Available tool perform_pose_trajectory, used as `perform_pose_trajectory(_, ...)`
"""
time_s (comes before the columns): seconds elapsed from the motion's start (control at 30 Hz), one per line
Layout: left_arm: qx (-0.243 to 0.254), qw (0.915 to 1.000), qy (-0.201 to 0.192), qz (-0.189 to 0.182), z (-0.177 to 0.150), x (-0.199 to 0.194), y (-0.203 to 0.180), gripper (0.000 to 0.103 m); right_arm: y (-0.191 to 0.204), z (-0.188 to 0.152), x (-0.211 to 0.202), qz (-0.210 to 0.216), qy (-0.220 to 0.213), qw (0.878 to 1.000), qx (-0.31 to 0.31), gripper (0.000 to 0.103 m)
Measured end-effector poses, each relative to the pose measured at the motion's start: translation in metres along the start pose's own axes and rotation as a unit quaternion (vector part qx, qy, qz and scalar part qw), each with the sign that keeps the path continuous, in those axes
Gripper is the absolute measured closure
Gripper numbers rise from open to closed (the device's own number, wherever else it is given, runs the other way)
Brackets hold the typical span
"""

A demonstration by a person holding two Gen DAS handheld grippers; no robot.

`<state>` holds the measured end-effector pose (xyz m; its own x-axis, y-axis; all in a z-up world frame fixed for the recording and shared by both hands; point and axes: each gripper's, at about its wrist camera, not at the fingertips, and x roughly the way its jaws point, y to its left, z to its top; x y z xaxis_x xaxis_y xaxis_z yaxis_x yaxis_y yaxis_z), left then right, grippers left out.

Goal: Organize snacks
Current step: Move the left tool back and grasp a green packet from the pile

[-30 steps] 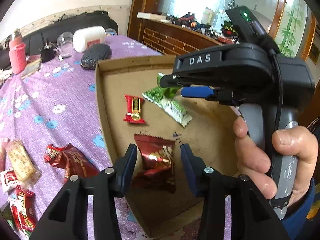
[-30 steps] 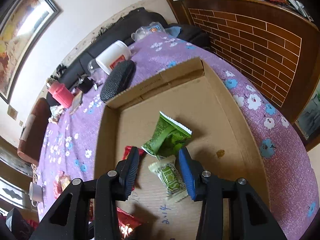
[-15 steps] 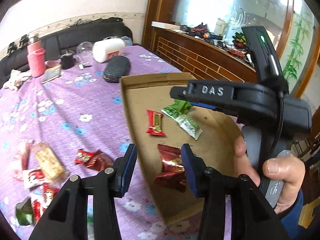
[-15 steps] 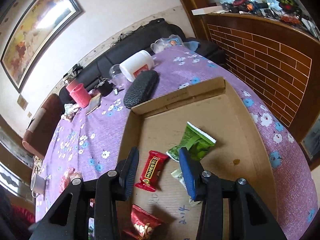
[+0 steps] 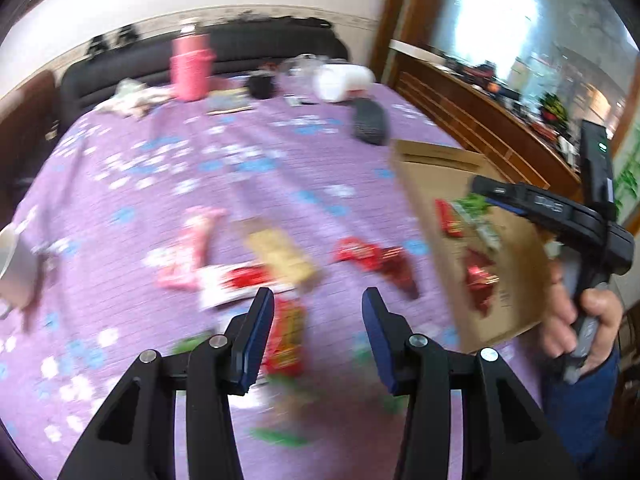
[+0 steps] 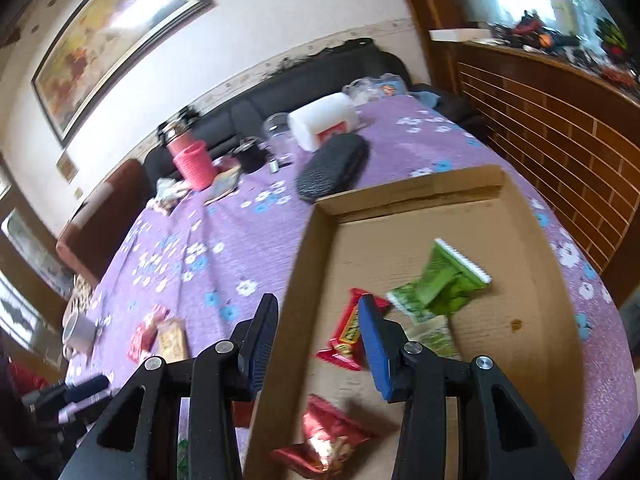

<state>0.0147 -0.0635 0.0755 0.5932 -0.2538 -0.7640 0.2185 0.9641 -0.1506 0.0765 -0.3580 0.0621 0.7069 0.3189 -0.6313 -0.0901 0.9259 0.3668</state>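
— Snacks first: where do they lie against the fingers?
— The left gripper [image 5: 318, 334] has its blue-padded fingers [image 5: 256, 336] spread wide, with nothing between them. Just past the left finger lies a red and yellow wrapped snack [image 5: 285, 334] on the purple flowered tablecloth [image 5: 168, 184]. Beyond it lie a white and red packet [image 5: 236, 282], a tan rectangular biscuit pack [image 5: 282, 254], a pink wrapper [image 5: 188, 252] and a crumpled dark red foil packet [image 5: 380, 260]. That view is blurred.

— And the right one?
— The right gripper [image 6: 318, 344] is also wide apart and holds nothing. Its fingers [image 6: 374, 344] straddle the left wall of the shallow brown cardboard box [image 6: 416, 194] as seen from its camera: one finger over the cloth, one over the box floor.

— What lies in the box?
— A small red bar wrapper [image 6: 346, 334] just behind the right finger, two green packets [image 6: 444, 284] beyond it, and a shiny red foil bag [image 6: 324, 440] nearer the camera.

— Farther out?
— A black oval case [image 6: 334, 166] near the box's far corner, a white jar lying on its side [image 6: 322, 120], a pink cup [image 6: 194, 164], and a white mug [image 6: 78, 330] at the table's left edge.
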Motion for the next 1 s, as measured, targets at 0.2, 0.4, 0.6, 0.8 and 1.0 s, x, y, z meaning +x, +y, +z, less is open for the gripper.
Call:
perform_pose_trajectory(0.2,0.007,0.9994,0.012,0.031,-0.026,-0.011,0.049,0.052,0.028,-0.011,0.007,0.057,0.024,0.997,-0.045,0.059)
perform_pose_trajectory(0.4,0.01,0.9988,0.037,0.03,-0.037,0.012,0.059,0.052,0.051,-0.023,0.016,0.07,0.044,0.993,-0.087,0.059)
perform_pose_trajectory(0.6,-0.013,0.9985,0.04,0.034,-0.04,0.031,0.071,0.056,0.053,-0.025,0.023,0.073,0.056,0.992,-0.09,0.058)
perform_pose_trajectory(0.8,-0.04,0.9988,0.015,0.025,-0.037,0.034,0.083,0.068,0.075,-0.036,0.034,0.066,0.075,0.986,-0.135,0.059)
perform_pose_trajectory(1.0,-0.033,0.9989,-0.004,0.033,-0.035,0.028,0.079,0.068,0.105,-0.062,0.058,-0.039,0.095,0.97,-0.219,0.059)
